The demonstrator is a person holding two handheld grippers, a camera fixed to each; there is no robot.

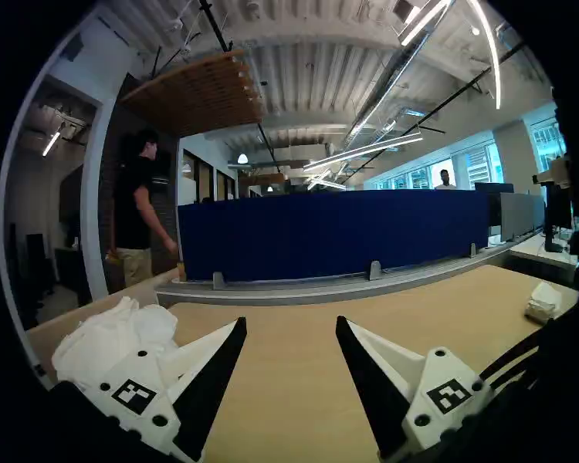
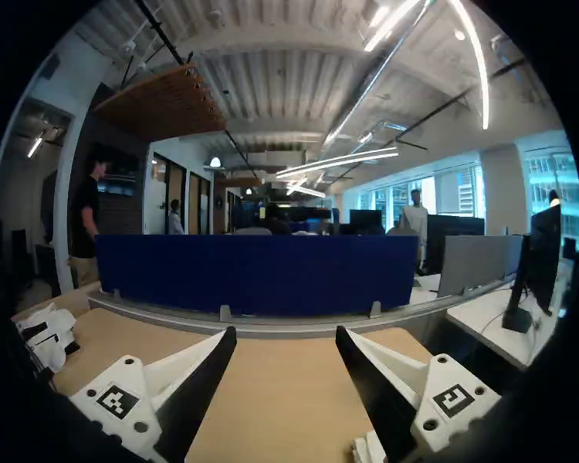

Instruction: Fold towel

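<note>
White left gripper (image 1: pixel 291 324) and right gripper (image 2: pixel 286 332) hover level, both spread.

Both views look low and level across the wooden desk (image 1: pixel 289 386) beyond their own fingers (image 1: pixel 216 370), sharing the blue partition (image 1: pixel 328 231) ahead.

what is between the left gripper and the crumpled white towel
Nothing visible. The towel lies on the wooden table close beside the open left gripper, off to the left in the left gripper view, with no other object between them.
</note>
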